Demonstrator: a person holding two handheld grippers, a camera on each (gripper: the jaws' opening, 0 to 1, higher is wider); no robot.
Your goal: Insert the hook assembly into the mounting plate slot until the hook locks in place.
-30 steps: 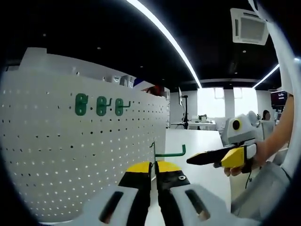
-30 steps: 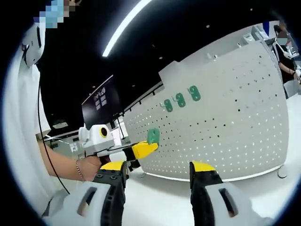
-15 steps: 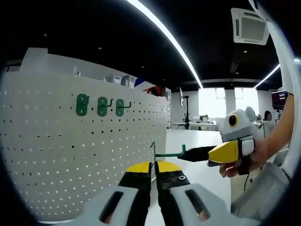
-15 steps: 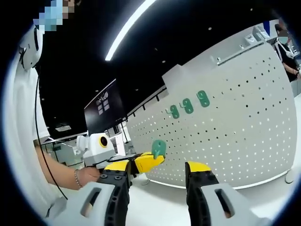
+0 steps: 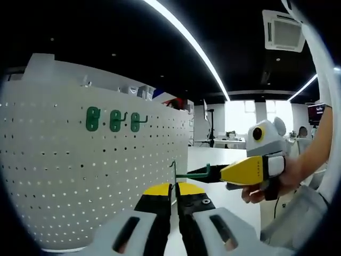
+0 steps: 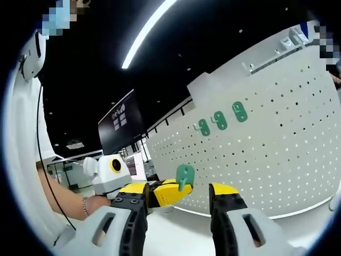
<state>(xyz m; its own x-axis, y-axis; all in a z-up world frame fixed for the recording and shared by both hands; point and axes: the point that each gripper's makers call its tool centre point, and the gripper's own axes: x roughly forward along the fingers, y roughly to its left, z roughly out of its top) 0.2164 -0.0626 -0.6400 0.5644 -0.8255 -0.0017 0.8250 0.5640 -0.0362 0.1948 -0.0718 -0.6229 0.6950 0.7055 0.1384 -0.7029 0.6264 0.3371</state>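
The green hook (image 5: 191, 173) is pinched in the closed left gripper (image 5: 174, 191), the open right gripper (image 6: 181, 193) should be kept steady near the pegboard (image 5: 80, 176).

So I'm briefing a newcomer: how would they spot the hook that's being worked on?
Start at the big white pegboard, which carries three green hooks in a row. The one you want is off the board: a green hook pinched in the left tool, its arm reaching toward the right tool.
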